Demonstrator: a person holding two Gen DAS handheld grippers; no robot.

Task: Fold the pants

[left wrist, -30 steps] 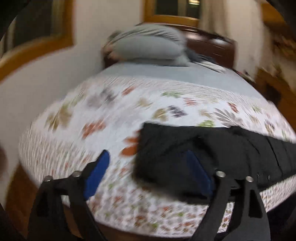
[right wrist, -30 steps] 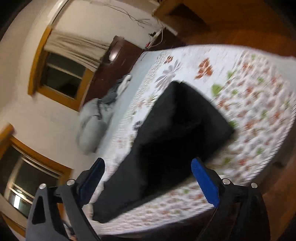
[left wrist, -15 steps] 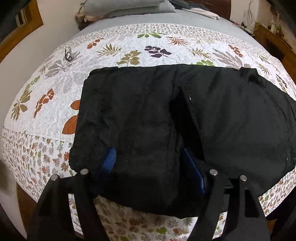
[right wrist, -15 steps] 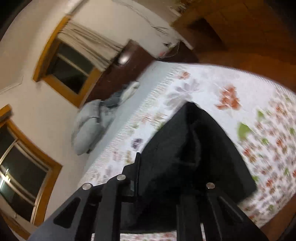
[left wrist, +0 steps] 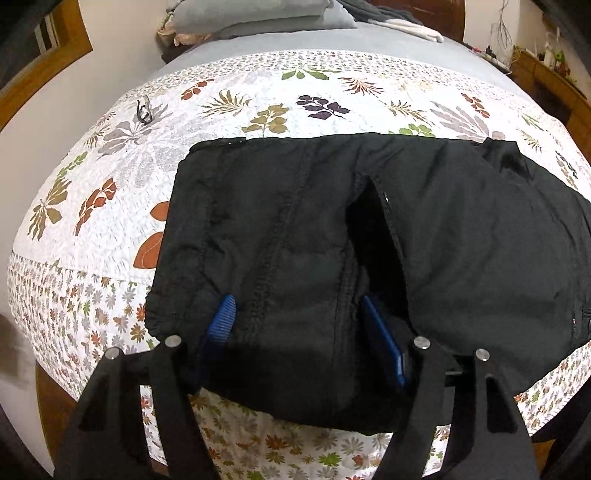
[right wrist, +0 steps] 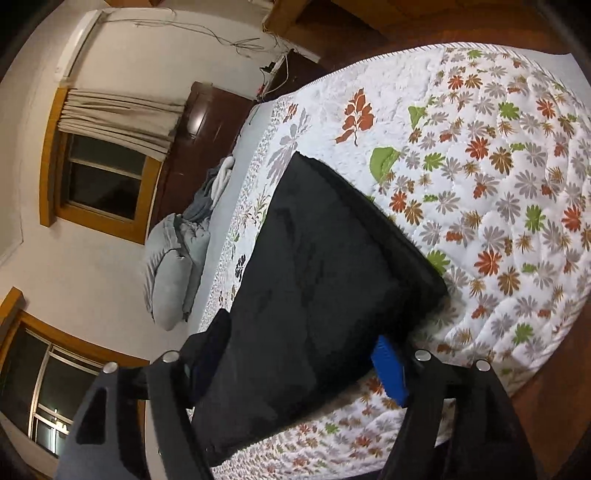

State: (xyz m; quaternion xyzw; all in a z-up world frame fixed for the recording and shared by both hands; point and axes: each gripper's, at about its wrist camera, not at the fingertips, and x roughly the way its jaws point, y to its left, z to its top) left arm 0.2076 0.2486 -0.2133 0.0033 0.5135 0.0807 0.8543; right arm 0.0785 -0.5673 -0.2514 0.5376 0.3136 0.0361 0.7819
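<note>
The black pants (left wrist: pixel 369 240) lie folded over near the front edge of the floral quilt (left wrist: pixel 258 96). My left gripper (left wrist: pixel 299 325) is open, its blue fingers (left wrist: pixel 221 321) pressed onto the near edge of the cloth with fabric bunched between them. In the right wrist view the same pants (right wrist: pixel 325 277) fill the middle. My right gripper (right wrist: pixel 295 354) is open, its blue fingers (right wrist: pixel 389 369) straddling the near edge of the pants.
Grey pillows (left wrist: pixel 251 14) and loose clothes lie at the head of the bed by the dark headboard (right wrist: pixel 199 122). A small dark clip (left wrist: pixel 143 110) sits on the quilt at left. Wooden floor (right wrist: pixel 546 406) runs along the bed's side. Windows (right wrist: pixel 99 173) line the wall.
Both grippers have moved in onto the pants. The right gripper, narrow half a second ago, has opened wide again. The left gripper has settled closer on the near edge.
</note>
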